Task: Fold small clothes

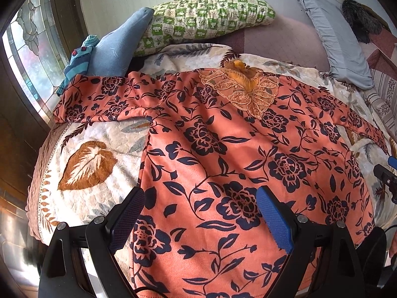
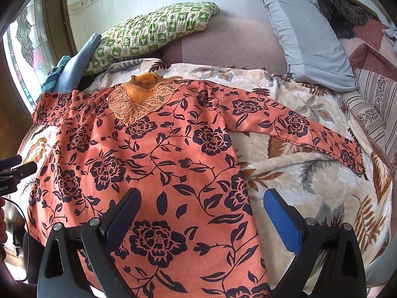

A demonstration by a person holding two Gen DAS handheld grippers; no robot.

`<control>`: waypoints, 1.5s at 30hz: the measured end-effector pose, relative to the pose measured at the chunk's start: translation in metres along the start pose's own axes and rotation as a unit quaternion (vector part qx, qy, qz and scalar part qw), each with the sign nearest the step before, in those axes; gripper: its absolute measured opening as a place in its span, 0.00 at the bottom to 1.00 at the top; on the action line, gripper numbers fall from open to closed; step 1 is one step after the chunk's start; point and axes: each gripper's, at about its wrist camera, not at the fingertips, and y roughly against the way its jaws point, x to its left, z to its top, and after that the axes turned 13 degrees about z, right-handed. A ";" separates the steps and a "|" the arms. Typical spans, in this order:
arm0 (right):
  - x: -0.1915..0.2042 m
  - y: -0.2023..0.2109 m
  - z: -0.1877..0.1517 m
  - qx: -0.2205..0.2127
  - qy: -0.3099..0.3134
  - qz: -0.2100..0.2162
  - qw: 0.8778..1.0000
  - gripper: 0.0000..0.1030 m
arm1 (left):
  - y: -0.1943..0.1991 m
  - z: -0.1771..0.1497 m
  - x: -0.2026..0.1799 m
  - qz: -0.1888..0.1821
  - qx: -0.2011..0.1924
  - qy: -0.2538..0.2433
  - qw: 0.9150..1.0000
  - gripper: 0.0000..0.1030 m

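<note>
A coral long-sleeved top with dark navy flowers [image 1: 223, 149] lies spread flat, front up, on a leaf-patterned blanket [image 1: 82, 164]. Its lace collar [image 1: 244, 92] points away from me and both sleeves stretch out sideways. My left gripper [image 1: 201, 216] is open and empty above the hem's left part. My right gripper [image 2: 202, 221] is open and empty above the hem's right part of the same top [image 2: 148, 149]. The right sleeve [image 2: 310, 129] lies out on the blanket [image 2: 310, 188]. Each gripper shows at the edge of the other's view.
A green checked pillow [image 1: 211, 17], a blue garment [image 1: 116, 49] and a grey pillow [image 1: 342, 42] lie at the head of the bed. A stained-glass window [image 1: 27, 49] is on the left. Striped bedding [image 2: 372, 99] lies on the right.
</note>
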 end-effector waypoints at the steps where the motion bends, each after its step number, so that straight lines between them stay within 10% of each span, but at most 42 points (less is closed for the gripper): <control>1: -0.006 -0.001 0.002 -0.002 -0.007 0.003 1.000 0.97 | -0.004 0.003 0.001 0.003 0.003 0.002 1.000 0.89; 7: -0.114 0.010 0.020 -0.027 -0.118 -0.043 0.992 0.97 | -0.040 0.032 0.022 0.045 0.042 0.024 0.998 0.88; 17: -0.369 0.035 0.015 -0.020 -0.310 -0.182 0.933 0.96 | -0.125 0.101 0.075 0.096 0.126 0.133 0.978 0.88; 23: -0.427 0.018 0.002 -0.031 -0.375 -0.143 0.915 0.96 | -0.180 0.118 0.062 0.082 0.175 0.174 0.966 0.86; 32: -0.444 -0.024 0.020 -0.019 -0.355 -0.109 0.928 0.91 | -0.220 0.127 0.047 0.098 0.188 0.177 0.961 0.86; 40: -0.447 -0.025 0.032 -0.023 -0.319 -0.085 0.944 0.09 | -0.234 0.127 0.040 0.114 0.198 0.187 0.955 0.85; 45: -0.459 0.016 0.066 -0.090 -0.306 -0.098 0.943 0.04 | -0.227 0.146 0.045 0.124 0.183 0.194 0.956 0.78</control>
